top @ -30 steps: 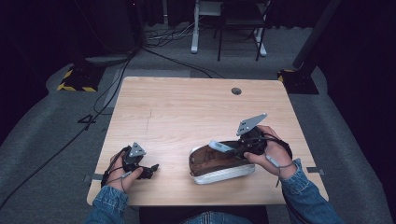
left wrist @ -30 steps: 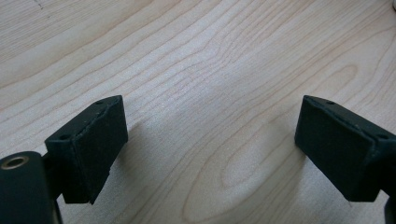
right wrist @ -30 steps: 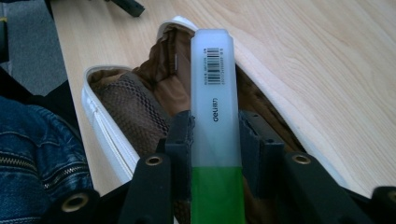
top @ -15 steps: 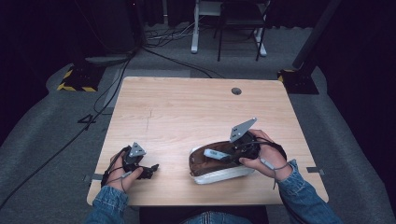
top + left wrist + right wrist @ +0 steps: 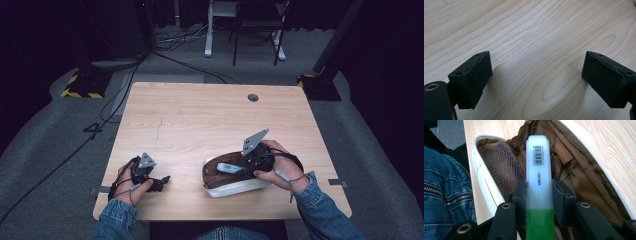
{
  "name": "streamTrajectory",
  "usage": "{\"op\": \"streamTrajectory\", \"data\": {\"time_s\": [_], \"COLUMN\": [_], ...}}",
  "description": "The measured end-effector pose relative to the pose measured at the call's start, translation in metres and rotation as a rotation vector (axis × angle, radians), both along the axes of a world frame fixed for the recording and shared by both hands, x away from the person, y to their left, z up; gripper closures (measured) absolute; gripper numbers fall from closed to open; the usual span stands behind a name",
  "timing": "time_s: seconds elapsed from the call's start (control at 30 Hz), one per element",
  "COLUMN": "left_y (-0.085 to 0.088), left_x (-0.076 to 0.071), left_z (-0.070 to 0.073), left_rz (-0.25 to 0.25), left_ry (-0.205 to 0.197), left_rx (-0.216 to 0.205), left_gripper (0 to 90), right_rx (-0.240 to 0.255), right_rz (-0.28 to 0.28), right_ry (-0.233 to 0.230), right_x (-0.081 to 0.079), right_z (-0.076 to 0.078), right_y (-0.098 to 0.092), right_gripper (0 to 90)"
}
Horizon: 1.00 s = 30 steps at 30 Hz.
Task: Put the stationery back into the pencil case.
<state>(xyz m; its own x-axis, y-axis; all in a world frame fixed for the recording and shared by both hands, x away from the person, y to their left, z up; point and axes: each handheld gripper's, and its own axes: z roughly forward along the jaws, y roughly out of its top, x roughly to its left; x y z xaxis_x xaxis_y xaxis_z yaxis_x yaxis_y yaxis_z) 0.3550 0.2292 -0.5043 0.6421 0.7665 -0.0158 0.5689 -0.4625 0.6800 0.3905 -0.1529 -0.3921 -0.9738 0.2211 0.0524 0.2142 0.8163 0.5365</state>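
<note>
The right claw (image 5: 539, 195) pinches a green highlighter (image 5: 538, 170) above the open pencil case (image 5: 486, 185), whose mesh pocket shows in the right gripper view; the left claw (image 5: 536, 80) is spread over bare desk (image 5: 536, 30).

The translucent white cap of the green highlighter pen (image 5: 539, 180) carries the brand "deli" in dark letters and, nearer its tip, a barcode whose small digits are too fine to read

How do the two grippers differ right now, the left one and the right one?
The left gripper has its jaws wide apart with nothing between them, while the right gripper is shut on a green highlighter. The left gripper sits over bare table near the front edge, while the right gripper points into the open pencil case. Both are hand-held, with black jaws.
</note>
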Motion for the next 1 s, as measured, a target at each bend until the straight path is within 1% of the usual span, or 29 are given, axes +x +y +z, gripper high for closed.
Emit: {"op": "streamTrajectory", "data": {"time_s": [0.2, 0.23, 0.3, 0.33, 0.53, 0.67, 0.77, 0.8, 0.9, 1.0], "left_y": [0.0, 0.0, 0.0, 0.0, 0.0, 0.0, -0.001, 0.0, 0.0, -0.001], "left_x": [0.0, 0.0, 0.0, 0.0, 0.0, 0.0, 0.0, 0.001, 0.001, 0.001], "left_z": [0.0, 0.0, 0.0, 0.0, 0.0, 0.0, 0.0, 0.0, 0.0, 0.0], "left_rz": [0.0, -0.002, -0.002, -0.001, -0.002, 0.001, 0.001, -0.002, -0.002, -0.001], "left_ry": [0.001, -0.002, -0.001, 0.0, -0.001, 0.001, 0.002, 0.0, -0.003, -0.002], "left_rx": [0.0, 0.001, 0.001, 0.0, 0.001, -0.005, -0.004, 0.001, 0.006, 0.005], "left_gripper": [9.6, 9.6, 9.6, 9.6, 9.6, 9.5, 9.2, 9.0, 8.8, 8.7], "right_rx": [0.001, 0.003, 0.004, 0.007, 0.022, 0.037, 0.06, 0.077, 0.109, 0.141], "right_rz": [0.0, -0.007, -0.009, -0.019, -0.029, -0.038, -0.053, -0.064, -0.082, -0.113], "right_ry": [0.001, -0.002, -0.015, -0.021, -0.035, -0.047, -0.068, -0.08, -0.093, -0.108], "right_x": [0.003, 0.004, 0.005, 0.005, 0.006, 0.005, 0.006, 0.006, 0.006, 0.007], "right_z": [-0.005, -0.006, -0.007, -0.008, -0.006, -0.002, 0.001, 0.004, 0.007, 0.01], "right_y": [0.001, 0.002, 0.001, 0.001, -0.001, -0.004, -0.007, -0.01, -0.014, -0.018], "right_gripper": [66.4, 64.9, 55.9, 54.0, 52.4, 50.2, 47.5, 46.0, 42.3, 40.3]}}
